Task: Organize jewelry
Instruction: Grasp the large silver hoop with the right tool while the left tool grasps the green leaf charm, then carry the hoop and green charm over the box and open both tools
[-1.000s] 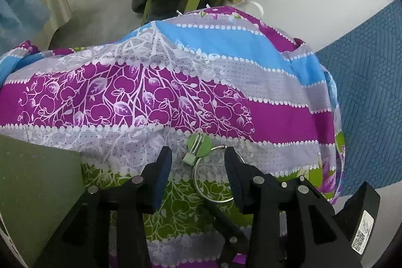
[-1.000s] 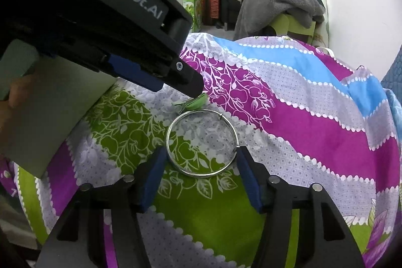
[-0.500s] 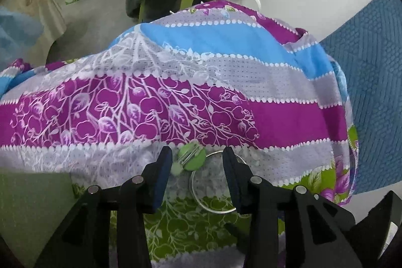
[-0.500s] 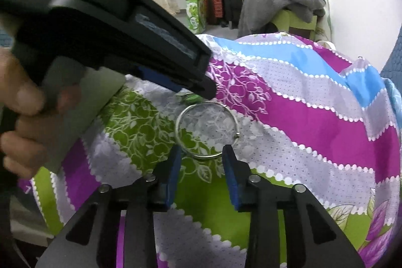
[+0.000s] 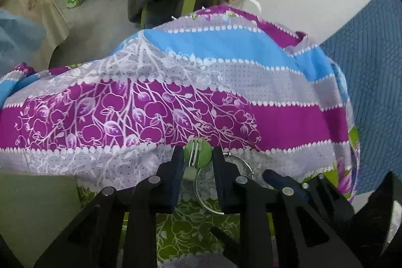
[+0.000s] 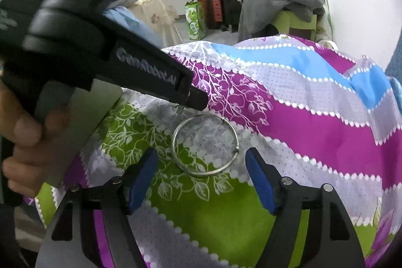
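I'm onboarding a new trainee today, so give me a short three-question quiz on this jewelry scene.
1. True or false: the left tongs have the green hair clip between their fingers.
2. What lies on the patterned cloth ahead of the right tongs? A) a watch B) a silver bangle C) a necklace
3. Fill in: the right tongs are ____ (open/shut).

Key:
1. True.
2. B, the silver bangle.
3. Open, on either side of the bangle without touching it.
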Motion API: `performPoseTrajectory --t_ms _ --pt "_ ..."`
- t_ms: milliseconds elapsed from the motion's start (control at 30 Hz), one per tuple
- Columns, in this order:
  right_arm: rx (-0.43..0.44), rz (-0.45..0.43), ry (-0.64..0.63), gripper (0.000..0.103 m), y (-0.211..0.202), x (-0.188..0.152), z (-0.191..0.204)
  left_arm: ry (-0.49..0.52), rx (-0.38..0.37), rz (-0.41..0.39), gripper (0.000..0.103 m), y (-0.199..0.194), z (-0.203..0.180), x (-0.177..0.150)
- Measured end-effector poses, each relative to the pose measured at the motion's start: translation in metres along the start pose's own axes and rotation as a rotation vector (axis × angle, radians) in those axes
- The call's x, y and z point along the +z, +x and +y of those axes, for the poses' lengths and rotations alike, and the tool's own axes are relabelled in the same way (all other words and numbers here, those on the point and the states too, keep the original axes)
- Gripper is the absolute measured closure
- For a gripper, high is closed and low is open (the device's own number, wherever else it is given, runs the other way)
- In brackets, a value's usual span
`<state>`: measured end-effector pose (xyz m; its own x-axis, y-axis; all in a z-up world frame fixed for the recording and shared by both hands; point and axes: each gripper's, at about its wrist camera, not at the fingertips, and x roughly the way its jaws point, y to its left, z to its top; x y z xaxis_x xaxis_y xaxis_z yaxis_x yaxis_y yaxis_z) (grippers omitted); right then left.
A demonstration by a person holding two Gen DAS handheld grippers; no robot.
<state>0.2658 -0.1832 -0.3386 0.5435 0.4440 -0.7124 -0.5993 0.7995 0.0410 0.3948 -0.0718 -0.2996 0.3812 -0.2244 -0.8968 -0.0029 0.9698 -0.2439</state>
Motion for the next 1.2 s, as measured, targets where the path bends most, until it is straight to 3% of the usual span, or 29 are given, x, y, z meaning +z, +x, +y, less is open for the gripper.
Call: performPoseTrajectory --t_ms 200,333,533,600,967,1033,1100,1133,1200 --pt "-0.026 0.021 0.007 0.032 0.011 0.005 -0.001 -0.036 -0.004 0.001 0.080 -0.007 0.008 -0.002" --pt "-0.055 0.032 -0.024 0.040 0.016 0.006 0.003 -0.054 -0.001 -0.004 0.080 -0.011 0.013 -0.003" --pt "-0.067 0.045 -0.007 0.043 0.012 0.004 0.002 -0.070 -0.008 -0.018 0.080 -0.018 0.013 -0.004" --pt "-0.093 0.041 -0.007 0.097 0.007 0.008 0.000 -0.074 -0.011 -0.027 0.080 -0.024 0.012 -0.006" --pt "-0.022 0.047 0.120 0.093 0.002 -0.001 -0.015 -0.113 -0.042 -0.058 0.080 -0.058 0.011 -0.034" --pt "-0.043 0.045 0.091 0.090 0.003 0.002 -0.012 -0.122 -0.046 -0.067 0.080 -0.067 0.013 -0.040" --pt "-0.062 0.036 0.053 0.075 0.004 0.004 -0.006 -0.131 -0.054 -0.078 0.080 -0.075 0.015 -0.043" --pt "-0.071 0.040 0.043 0.074 0.008 0.005 -0.004 -0.133 -0.056 -0.080 0.080 -0.077 0.016 -0.044" --pt "-0.113 0.040 0.009 0.081 0.013 0.006 0.000 -0.135 -0.058 -0.089 0.080 -0.083 0.017 -0.046"
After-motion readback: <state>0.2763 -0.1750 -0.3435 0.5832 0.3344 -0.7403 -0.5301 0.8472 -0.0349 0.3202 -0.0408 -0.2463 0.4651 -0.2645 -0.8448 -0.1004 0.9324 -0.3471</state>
